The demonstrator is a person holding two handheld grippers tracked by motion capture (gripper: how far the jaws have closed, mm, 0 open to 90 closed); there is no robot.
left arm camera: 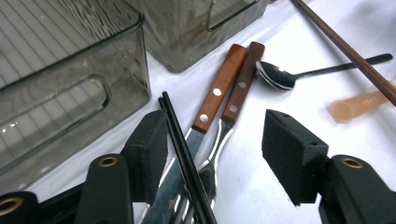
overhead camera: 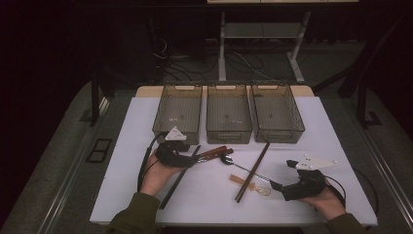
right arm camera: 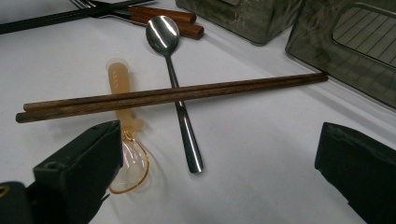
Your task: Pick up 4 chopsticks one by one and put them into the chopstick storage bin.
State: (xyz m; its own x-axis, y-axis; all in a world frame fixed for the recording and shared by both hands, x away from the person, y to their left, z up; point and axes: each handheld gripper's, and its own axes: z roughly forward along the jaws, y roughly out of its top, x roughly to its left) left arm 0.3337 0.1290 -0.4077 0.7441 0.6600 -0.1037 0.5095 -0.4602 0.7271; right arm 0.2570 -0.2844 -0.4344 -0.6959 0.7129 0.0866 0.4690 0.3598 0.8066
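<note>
Cutlery sorting at table; left gripper (left arm camera: 212,154) over the wood-handled knife and fork.

Wood-handled knife (left arm camera: 219,91) and fork (left arm camera: 240,91) lie side by side just before the left bin (overhead camera: 178,113), black chopsticks (left arm camera: 184,154) across them. Left jaws half open, straddling all three, pads apparently gripping nothing. Right gripper (right arm camera: 219,172) wide open, empty, near brown chopsticks (right arm camera: 173,95) and steel spoon (right arm camera: 175,88). Bare table (overhead camera: 302,146) to the right.

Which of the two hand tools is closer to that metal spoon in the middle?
Right. The right tool sits just past the end of the metal spoon handle. The left tool is farther away, over the wooden-handled knife and fork.
</note>
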